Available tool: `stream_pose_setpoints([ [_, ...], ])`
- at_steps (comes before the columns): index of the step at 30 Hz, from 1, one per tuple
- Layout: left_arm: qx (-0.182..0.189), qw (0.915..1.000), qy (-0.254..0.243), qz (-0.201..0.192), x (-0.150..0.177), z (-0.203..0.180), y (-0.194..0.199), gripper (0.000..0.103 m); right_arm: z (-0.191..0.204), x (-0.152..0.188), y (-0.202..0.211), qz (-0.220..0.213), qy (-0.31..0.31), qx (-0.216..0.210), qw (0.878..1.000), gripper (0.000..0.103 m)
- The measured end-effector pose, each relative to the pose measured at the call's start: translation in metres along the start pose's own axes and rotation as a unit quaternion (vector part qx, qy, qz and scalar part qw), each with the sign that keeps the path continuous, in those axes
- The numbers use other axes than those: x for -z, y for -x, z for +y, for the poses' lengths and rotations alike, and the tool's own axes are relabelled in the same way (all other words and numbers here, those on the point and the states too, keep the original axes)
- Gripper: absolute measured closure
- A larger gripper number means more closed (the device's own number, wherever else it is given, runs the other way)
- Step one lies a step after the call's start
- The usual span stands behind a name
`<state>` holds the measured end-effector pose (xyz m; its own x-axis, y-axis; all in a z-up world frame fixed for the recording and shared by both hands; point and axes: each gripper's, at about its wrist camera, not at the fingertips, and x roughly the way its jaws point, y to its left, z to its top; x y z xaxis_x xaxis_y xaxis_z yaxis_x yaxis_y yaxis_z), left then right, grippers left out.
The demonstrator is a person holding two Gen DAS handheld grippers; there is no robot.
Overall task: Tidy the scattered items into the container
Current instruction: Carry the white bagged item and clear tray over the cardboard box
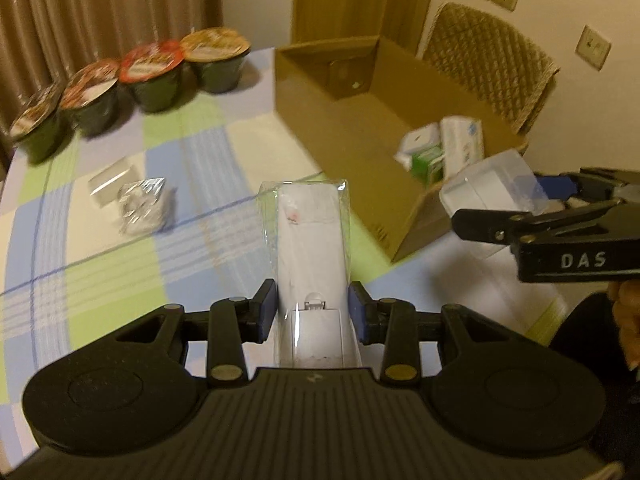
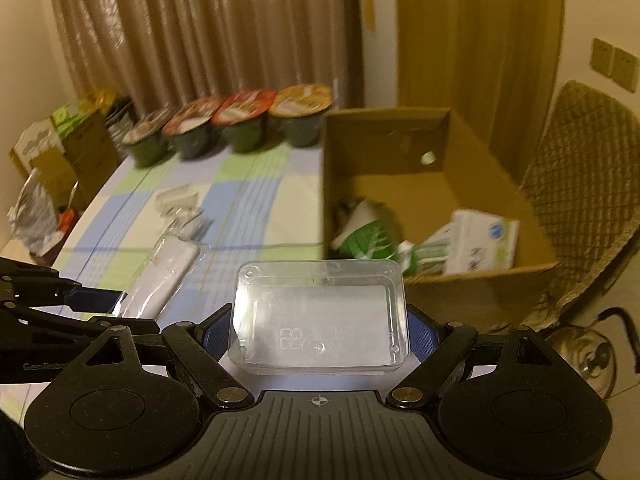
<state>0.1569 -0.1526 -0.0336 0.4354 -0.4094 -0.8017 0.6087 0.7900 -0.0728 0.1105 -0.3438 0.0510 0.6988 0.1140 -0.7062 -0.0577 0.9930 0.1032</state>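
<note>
My left gripper (image 1: pixel 312 312) is shut on a long white item in a clear plastic sleeve (image 1: pixel 310 236), held above the checked tablecloth. My right gripper (image 2: pixel 320 334) is shut on a clear plastic box (image 2: pixel 320 316), lifted just in front of the open cardboard box (image 2: pixel 436 188). In the left wrist view the right gripper (image 1: pixel 532 204) holds that clear box (image 1: pixel 488 186) by the cardboard box's (image 1: pixel 352 120) near corner. Inside the cardboard box lie white and green packets (image 2: pixel 472 248). A small clear-wrapped pack (image 1: pixel 142 208) and a clear piece (image 1: pixel 110 180) lie on the cloth.
Several foil-lidded dark cups (image 1: pixel 156 74) line the table's far side by a brown curtain. A woven chair (image 2: pixel 584 200) stands right of the cardboard box. Cartons and bags (image 2: pixel 52 168) crowd the table's left end. A metal kettle (image 2: pixel 588 356) sits on the floor.
</note>
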Motion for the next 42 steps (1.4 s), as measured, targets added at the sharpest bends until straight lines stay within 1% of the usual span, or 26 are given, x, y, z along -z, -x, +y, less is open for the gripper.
stream_pose_setpoints([
  [5,0.029,0.9995,0.0,-0.015,-0.037,-0.024,-0.007,0.07,-0.032,-0.017,0.004,-0.021,-0.008,0.019,1.0,0.015],
  [11,0.053,0.9982,-0.004,-0.027,-0.078,-0.052,-0.023,0.07,-0.068,-0.038,0.0,-0.037,-0.013,0.042,0.998,0.015],
  [17,0.068,0.9972,0.003,-0.033,-0.105,-0.07,-0.04,0.07,-0.093,-0.055,-0.009,-0.043,-0.013,0.055,0.997,0.015],
  [22,0.074,0.9964,0.018,-0.038,-0.119,-0.074,-0.054,0.07,-0.107,-0.064,-0.015,-0.046,-0.012,0.061,0.997,0.015],
  [30,0.077,0.9957,0.038,-0.035,-0.135,-0.073,-0.076,0.07,-0.121,-0.07,-0.028,-0.044,-0.016,0.065,0.997,0.015],
  [42,0.077,0.9948,0.058,-0.033,-0.143,-0.07,-0.097,0.07,-0.131,-0.069,-0.048,-0.029,-0.016,0.064,0.997,0.015],
])
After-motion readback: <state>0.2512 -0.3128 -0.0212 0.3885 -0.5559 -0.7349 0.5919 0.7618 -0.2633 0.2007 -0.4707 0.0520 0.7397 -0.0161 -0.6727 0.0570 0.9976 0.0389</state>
